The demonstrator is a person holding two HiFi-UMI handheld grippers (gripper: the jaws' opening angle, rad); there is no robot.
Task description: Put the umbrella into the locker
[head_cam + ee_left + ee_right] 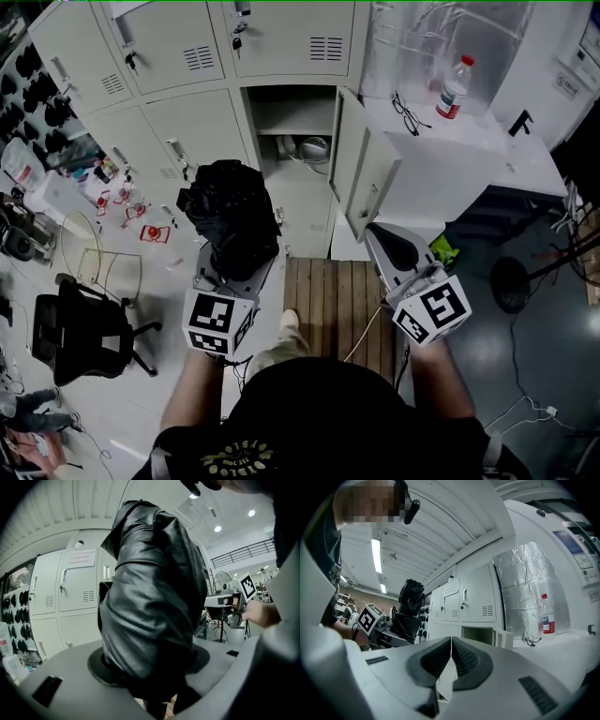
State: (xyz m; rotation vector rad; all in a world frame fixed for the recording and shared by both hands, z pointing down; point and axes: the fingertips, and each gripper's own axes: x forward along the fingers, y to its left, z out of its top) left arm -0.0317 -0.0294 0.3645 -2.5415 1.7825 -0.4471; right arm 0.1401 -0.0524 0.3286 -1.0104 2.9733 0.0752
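at the left, our left gripper [232, 274] has its jaws clamped on the black folded umbrella [228, 217], which stands upright in them in front of the closed lockers, left of the open locker [292, 117] and not inside it. that locker's door [361, 178] swings out to the right, and near it our right gripper [386, 236] has its jaws pressed together on nothing. further right, a bottle [454, 87] and glasses [406, 112] sit by the far edge of the white table [469, 159].

The open locker [292, 111] stands clear ahead, its door [361, 173] swung right, cables [307, 148] crowding its lower shelf.
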